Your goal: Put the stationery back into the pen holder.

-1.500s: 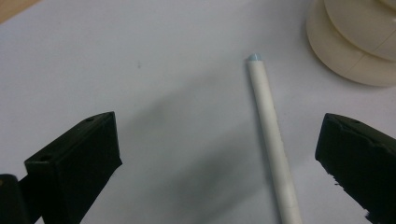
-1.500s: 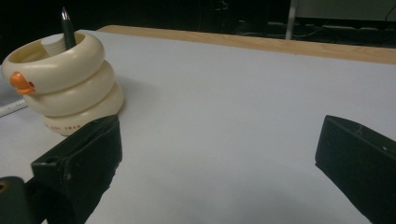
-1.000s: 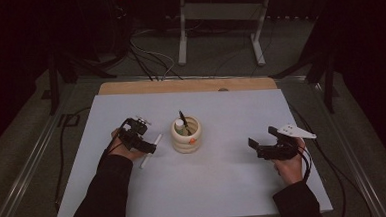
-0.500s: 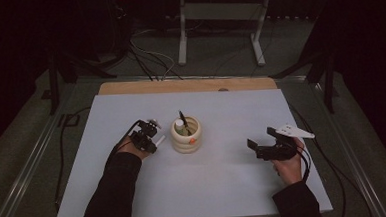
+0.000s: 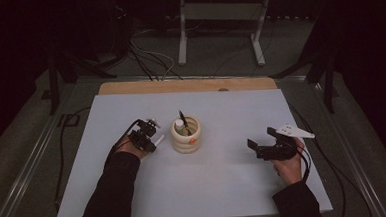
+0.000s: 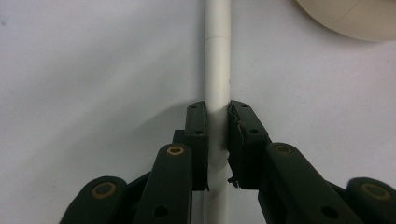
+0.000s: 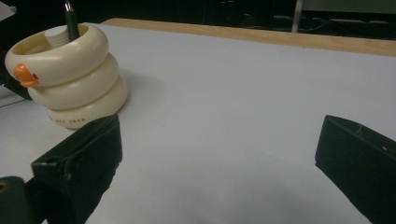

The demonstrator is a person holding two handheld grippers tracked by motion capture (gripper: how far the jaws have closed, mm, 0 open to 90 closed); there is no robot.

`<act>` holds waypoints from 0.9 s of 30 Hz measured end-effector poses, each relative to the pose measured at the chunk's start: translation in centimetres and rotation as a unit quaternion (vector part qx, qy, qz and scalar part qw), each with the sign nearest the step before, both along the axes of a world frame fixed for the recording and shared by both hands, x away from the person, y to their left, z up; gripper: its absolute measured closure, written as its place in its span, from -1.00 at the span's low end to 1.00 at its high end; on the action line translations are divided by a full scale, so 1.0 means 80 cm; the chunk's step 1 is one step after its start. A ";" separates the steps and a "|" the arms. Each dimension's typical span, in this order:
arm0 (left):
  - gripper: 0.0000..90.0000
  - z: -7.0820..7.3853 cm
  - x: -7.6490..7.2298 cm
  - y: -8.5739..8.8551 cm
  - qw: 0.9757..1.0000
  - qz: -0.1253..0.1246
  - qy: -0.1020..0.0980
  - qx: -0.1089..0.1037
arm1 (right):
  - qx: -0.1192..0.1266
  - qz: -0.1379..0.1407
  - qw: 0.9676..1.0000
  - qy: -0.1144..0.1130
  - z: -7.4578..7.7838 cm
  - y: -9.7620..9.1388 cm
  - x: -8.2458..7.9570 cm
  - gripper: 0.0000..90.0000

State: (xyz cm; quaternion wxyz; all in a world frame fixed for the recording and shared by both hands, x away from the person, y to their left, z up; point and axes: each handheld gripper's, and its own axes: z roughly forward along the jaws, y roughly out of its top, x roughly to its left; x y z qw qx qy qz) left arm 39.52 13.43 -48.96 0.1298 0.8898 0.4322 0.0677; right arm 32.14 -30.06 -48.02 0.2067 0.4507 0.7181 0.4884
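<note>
- Table (image 5: 225, 187) carried a white sheet, with a cream ringed pen holder (image 5: 186, 136) near its middle.
- Right gripper (image 5: 264, 144) rested well right of the holder, jaws spread wide and empty.
- Left gripper (image 5: 154, 132) sat just left of the holder, jaws clamped on a white pen (image 6: 218, 70) lying on the sheet.

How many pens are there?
3 seen: a white pen clamped in the left gripper, plus a dark pen and a white one standing in the cream holder; more may hide inside.

Dim room, black surroundings; white table (image 5: 224, 177) evenly lit; soft shadows; close-up views slightly blurred
</note>
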 end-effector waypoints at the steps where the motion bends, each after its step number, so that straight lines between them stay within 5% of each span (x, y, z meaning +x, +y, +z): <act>1: 0.77 0.001 0.000 0.001 1.000 0.002 -0.003 0.001 | 0.000 0.000 1.000 0.000 0.000 0.000 0.000 -0.98; 19: 0.77 0.025 -0.003 0.021 0.998 0.030 -0.044 -0.028 | 0.002 -0.002 1.000 0.001 0.000 -0.001 0.000 -0.98; 27: 0.77 0.041 -0.005 0.034 0.994 0.052 -0.078 -0.048 | 0.002 -0.002 1.000 0.001 -0.001 0.000 0.000 -0.98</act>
